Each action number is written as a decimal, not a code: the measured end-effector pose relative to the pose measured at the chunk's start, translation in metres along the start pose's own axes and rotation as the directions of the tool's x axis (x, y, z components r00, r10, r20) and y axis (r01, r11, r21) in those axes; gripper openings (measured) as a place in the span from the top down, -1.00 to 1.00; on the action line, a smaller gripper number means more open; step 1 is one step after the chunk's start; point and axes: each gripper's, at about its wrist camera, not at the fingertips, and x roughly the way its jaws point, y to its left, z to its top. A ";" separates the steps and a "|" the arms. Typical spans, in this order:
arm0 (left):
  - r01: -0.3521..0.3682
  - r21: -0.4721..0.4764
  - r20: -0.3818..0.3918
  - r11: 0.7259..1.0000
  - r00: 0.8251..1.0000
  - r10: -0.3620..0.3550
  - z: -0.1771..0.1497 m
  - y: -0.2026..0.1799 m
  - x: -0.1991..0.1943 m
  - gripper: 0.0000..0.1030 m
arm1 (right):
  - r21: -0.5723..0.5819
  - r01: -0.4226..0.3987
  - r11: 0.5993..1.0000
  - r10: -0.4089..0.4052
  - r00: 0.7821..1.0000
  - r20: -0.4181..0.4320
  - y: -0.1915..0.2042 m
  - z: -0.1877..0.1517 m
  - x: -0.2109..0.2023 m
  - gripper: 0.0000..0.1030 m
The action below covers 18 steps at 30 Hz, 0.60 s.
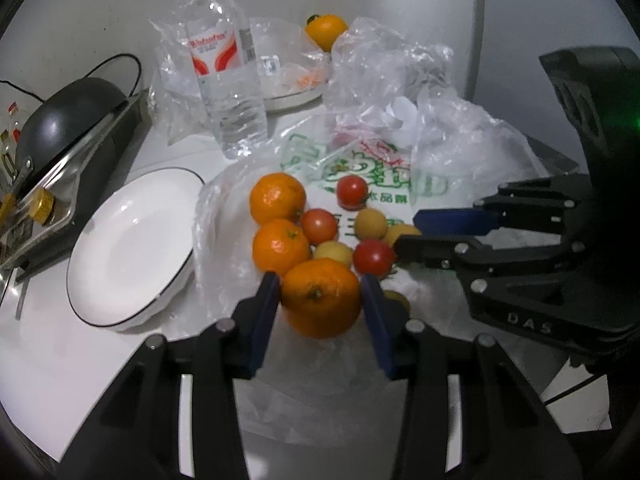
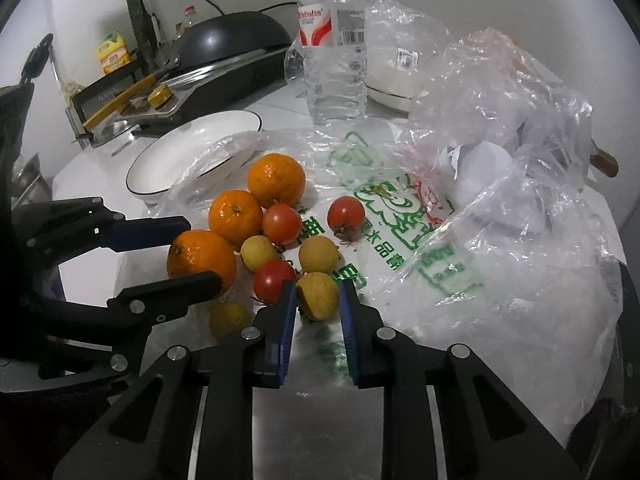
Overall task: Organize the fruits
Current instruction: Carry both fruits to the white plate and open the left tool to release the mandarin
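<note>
Fruit lies on a printed plastic bag (image 1: 360, 176): oranges, red tomatoes and small yellow fruits. My left gripper (image 1: 320, 280) has its blue pads on both sides of the nearest orange (image 1: 320, 300), shut on it. In the right wrist view this orange (image 2: 200, 260) sits between the left gripper's fingers (image 2: 160, 232). My right gripper (image 2: 318, 292) has its pads against both sides of a yellow fruit (image 2: 318, 294), shut on it. Two more oranges (image 2: 276, 180) (image 2: 235, 216) and three tomatoes (image 2: 346, 213) (image 2: 282, 224) (image 2: 273, 280) lie close by.
A white plate with a black rim (image 1: 132, 244) stands left of the fruit. A water bottle (image 1: 228, 68), crumpled clear bags (image 2: 500, 92), a second plate with an orange (image 1: 326, 30) and a black pan (image 1: 68, 112) stand behind.
</note>
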 end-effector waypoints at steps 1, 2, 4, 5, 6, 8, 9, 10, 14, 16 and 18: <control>0.003 0.001 0.013 1.000 1.000 -0.003 0.000 0.000 -0.004 0.16 | 0.000 0.006 1.000 -0.006 1.000 0.006 0.001 0.001 -0.002 0.55; 0.005 0.002 0.020 1.000 1.000 -0.005 0.000 0.000 -0.007 0.16 | 0.000 0.012 1.000 -0.012 1.000 0.014 0.002 0.001 -0.006 0.55; 0.010 0.004 0.038 1.000 0.999 -0.010 0.001 0.001 -0.014 0.16 | 0.001 0.023 1.000 -0.023 0.999 0.029 0.003 0.003 -0.013 0.55; 0.011 0.005 0.046 1.000 0.999 -0.012 0.001 0.001 -0.017 0.16 | 0.001 0.029 1.000 -0.029 0.999 0.036 0.004 0.004 -0.016 0.55; 0.012 0.007 0.059 1.000 0.998 -0.013 0.002 0.003 -0.021 0.16 | 0.002 0.034 0.999 -0.034 0.998 0.045 0.006 0.006 -0.019 0.55; 0.013 0.007 0.083 1.000 0.996 -0.014 0.003 0.006 -0.029 0.16 | 0.004 0.039 0.999 -0.039 0.997 0.061 0.009 0.008 -0.025 0.55; 0.012 0.006 0.092 1.000 0.996 -0.013 0.003 0.008 -0.032 0.16 | 0.004 0.043 0.999 -0.043 0.997 0.068 0.011 0.009 -0.028 0.55; 0.013 0.005 0.102 1.000 0.995 -0.013 0.004 0.010 -0.036 0.16 | 0.004 0.046 0.999 -0.047 0.996 0.075 0.014 0.010 -0.030 0.55; 0.011 0.004 0.143 1.000 0.990 -0.011 0.003 0.019 -0.051 0.16 | -0.002 0.057 0.998 -0.056 0.993 0.100 0.025 0.015 -0.038 0.55; 0.010 0.004 0.154 1.000 0.988 -0.011 0.001 0.023 -0.056 0.16 | -0.006 0.066 0.998 -0.065 0.992 0.111 0.031 0.018 -0.041 0.55; 0.010 0.004 0.165 1.000 0.986 -0.010 -0.002 0.030 -0.062 0.16 | -0.008 0.074 0.997 -0.072 0.990 0.120 0.038 0.020 -0.044 0.55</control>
